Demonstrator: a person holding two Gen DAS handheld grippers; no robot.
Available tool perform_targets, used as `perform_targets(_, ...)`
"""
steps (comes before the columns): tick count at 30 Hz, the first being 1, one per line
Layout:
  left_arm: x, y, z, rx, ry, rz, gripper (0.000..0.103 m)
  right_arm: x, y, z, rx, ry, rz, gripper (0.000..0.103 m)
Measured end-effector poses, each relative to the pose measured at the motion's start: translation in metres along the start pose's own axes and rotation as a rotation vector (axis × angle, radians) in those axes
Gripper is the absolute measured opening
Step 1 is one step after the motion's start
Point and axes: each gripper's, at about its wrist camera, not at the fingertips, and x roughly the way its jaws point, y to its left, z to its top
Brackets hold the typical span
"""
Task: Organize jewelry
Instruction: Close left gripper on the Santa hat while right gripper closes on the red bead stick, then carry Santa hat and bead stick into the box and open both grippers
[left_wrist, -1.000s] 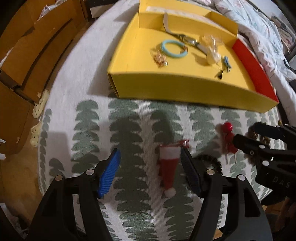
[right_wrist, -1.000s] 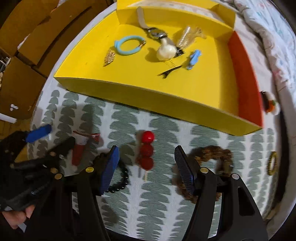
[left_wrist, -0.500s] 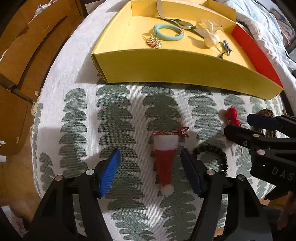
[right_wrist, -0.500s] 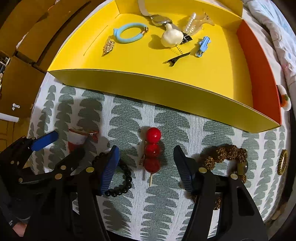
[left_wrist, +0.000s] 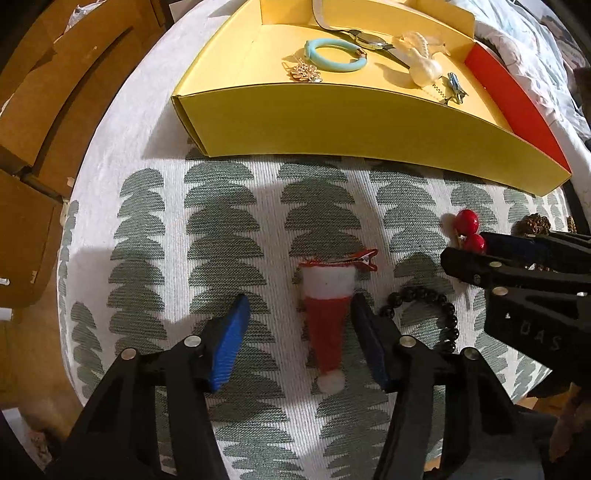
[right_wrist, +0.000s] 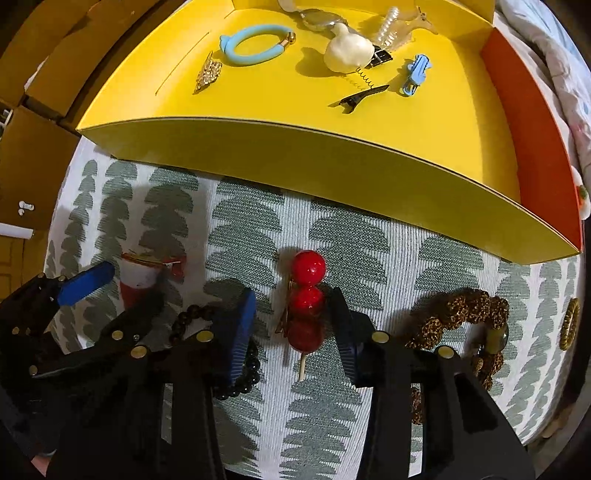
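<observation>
Jewelry sorting sits roughly half done on a tree-print cloth. Beyond both pairs of fingers, the yellow tray already holds a blue bangle, a gold brooch, a watch, a cream hair clip, a black clip and a small blue clip.

Five pieces lie loose on the cloth, short of the tray. The left gripper hangs low with its fingers spread, and a Santa-hat clip lies between them; the right finger is just beside the hat, though contact cannot be told. The right gripper also has its fingers spread, straddling a red-bead pin, neither pad clearly touching it. A black bead bracelet lies partly under that gripper's left finger, between the two tools. A brown bracelet sits just outside its right finger, and a gold ring farther out that way, near the cloth's edge.

By the look of it, both tools are lined up for a pick, with nothing yet gripped; each loose piece awaits its trip to the tray.
</observation>
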Motion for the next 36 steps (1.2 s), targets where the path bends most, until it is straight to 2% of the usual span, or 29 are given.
perform_targets(3, -0.002, -0.003, 0.003, 0.003, 0.004, -0.011, 0.047, 0.004, 0.006, 0.0, -0.01, -0.004, -0.012, 0.043)
perform_targets(8, 0.001, 0.002, 0.007, -0.005, 0.015, -0.03, 0.042, 0.011, 0.014, 0.0, -0.02, -0.005, -0.026, 0.042)
perform_targets(10, 0.001, 0.002, 0.008, -0.004, 0.015, -0.037, 0.035, 0.012, 0.016, -0.001, -0.025, -0.007, -0.027, 0.042)
perform_targets(14, 0.002, -0.001, 0.012, 0.003, 0.014, -0.046, 0.021, 0.012, 0.016, -0.003, -0.027, -0.006, -0.027, 0.032)
perform_targets(24, -0.007, 0.003, 0.011, -0.003, -0.003, -0.06, 0.014, 0.006, 0.004, -0.009, -0.005, -0.021, -0.008, 0.021)
perform_targets(29, -0.018, -0.001, 0.014, 0.016, -0.053, -0.039, 0.014, 0.002, 0.001, -0.009, -0.014, -0.019, -0.015, 0.021)
perform_targets(36, -0.033, -0.002, 0.013, 0.018, -0.078, -0.061, 0.014, -0.028, -0.008, -0.013, -0.013, -0.079, 0.033, 0.021)
